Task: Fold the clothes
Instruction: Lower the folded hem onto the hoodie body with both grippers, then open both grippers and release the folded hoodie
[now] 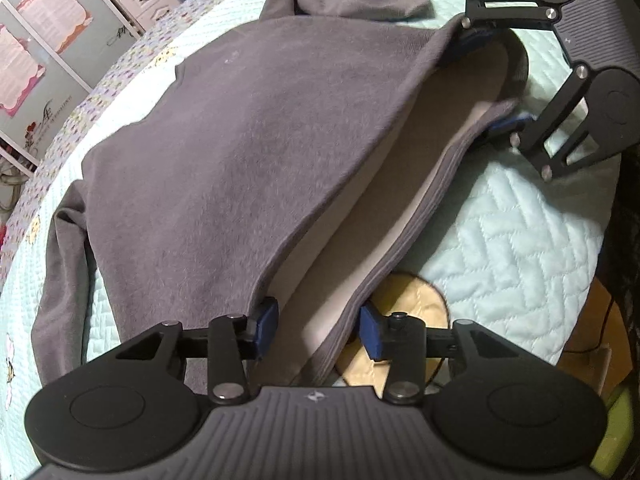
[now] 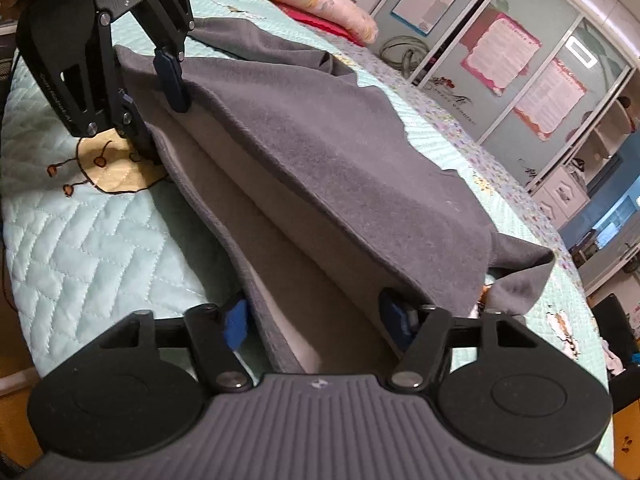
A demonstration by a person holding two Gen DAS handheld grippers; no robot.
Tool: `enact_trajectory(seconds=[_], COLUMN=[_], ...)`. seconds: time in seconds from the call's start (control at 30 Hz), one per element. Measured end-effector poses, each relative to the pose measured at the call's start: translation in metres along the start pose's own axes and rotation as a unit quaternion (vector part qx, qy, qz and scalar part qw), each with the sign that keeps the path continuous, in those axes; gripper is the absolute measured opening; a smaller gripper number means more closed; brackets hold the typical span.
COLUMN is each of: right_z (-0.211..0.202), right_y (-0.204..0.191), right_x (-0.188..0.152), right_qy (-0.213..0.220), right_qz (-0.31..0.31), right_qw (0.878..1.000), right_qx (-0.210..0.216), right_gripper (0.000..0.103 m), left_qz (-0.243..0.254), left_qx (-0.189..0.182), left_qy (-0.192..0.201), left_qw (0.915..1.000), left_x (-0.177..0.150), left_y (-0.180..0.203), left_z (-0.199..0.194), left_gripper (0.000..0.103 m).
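1. Sweatshirt [image 1: 248, 152] hem is straddled by the left gripper [image 1: 316, 330], whose parted pads enclose both layers without visibly pinching them.
2. Further along the hem, the right gripper [image 2: 316, 320] is likewise spread around the gaping opening.
3. Beyond both, the body is spread over the quilt [image 1: 520, 240].
4. Only one layer may be caught if closure is uneven, so the fold would be skewed.

A big bed [image 1: 520, 240] holds everything. A pale green quilt [image 2: 92, 232] with zigzag stitching covers it. A yellow round patch [image 2: 116, 168] is sewn onto the quilt (little red cherries dot it). A band of tiny flowers [image 1: 100, 92] runs along the far side. A grey sweater [image 1: 248, 152] lies spread on the quilt, with its bottom edge lifted and its sleeves [image 1: 64, 264] flat on the bed. A pink flowery pillow [image 2: 320, 0] sits at the far end, near a coiled cord [image 2: 404, 50].
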State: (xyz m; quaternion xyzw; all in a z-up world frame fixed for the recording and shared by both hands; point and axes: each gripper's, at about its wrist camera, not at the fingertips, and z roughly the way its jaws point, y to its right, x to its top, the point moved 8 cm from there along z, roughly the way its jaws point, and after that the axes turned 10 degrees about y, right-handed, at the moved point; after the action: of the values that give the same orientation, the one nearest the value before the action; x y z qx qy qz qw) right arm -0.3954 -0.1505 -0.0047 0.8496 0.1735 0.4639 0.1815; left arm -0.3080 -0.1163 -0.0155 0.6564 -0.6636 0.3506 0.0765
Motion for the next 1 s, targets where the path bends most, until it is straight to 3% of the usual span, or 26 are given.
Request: enact_trajectory(seconds=[0.07, 0.1, 0.13, 0.2, 0.5, 0.57, 0.8, 1.0], right_z=[0.002, 0.002, 0.003, 0.004, -0.028, -0.026, -0.019, -0.040], right_y=[-0.004, -0.006, -0.008, -0.011, -0.013, -0.018, -0.024, -0.021], right_x=[-0.001, -0.001, -0.001, -0.002, 0.002, -0.003, -0.011, -0.021], right_qy=[-0.008, -0.012, -0.016, -0.022, -0.039, -0.044, -0.058, -0.053], right_qz=[-0.007, -0.010, -0.013, -0.024, -0.024, -0.044, -0.021, 0.022], right_qw=[1.000, 1.000, 0.999, 0.999, 0.996, 0.995, 0.996, 0.998], right_qx=[0.014, 0.020, 0.027, 0.035, 0.079, 0.075, 0.065, 0.040], right_gripper=[0.038, 0.024, 0.012, 0.003, 0.002, 0.002, 0.002, 0.013], left_qz=[0.000, 0.000, -0.001, 0.006, 0.042, 0.042, 0.041, 0.035], left_qx=[-0.012, -0.018, -0.024, -0.025, -0.053, -0.050, -0.027, -0.009], left_qy=[0.000, 0.000, -0.001, -0.002, 0.007, 0.001, 0.008, 0.022], left_qw=[0.9999, 0.9998, 0.9997, 0.9997, 0.9977, 0.9979, 0.9987, 0.9991], left_x=[-0.004, -0.005, -0.007, -0.007, -0.016, -0.019, -0.025, -0.027], left_y=[0.001, 0.002, 0.003, 0.004, 0.017, 0.020, 0.027, 0.027], left_z=[-0.001, -0.001, -0.002, -0.002, -0.025, -0.018, -0.017, -0.021], left_gripper=[0.039, 0.033, 0.013, 0.004, 0.003, 0.003, 0.004, 0.004])
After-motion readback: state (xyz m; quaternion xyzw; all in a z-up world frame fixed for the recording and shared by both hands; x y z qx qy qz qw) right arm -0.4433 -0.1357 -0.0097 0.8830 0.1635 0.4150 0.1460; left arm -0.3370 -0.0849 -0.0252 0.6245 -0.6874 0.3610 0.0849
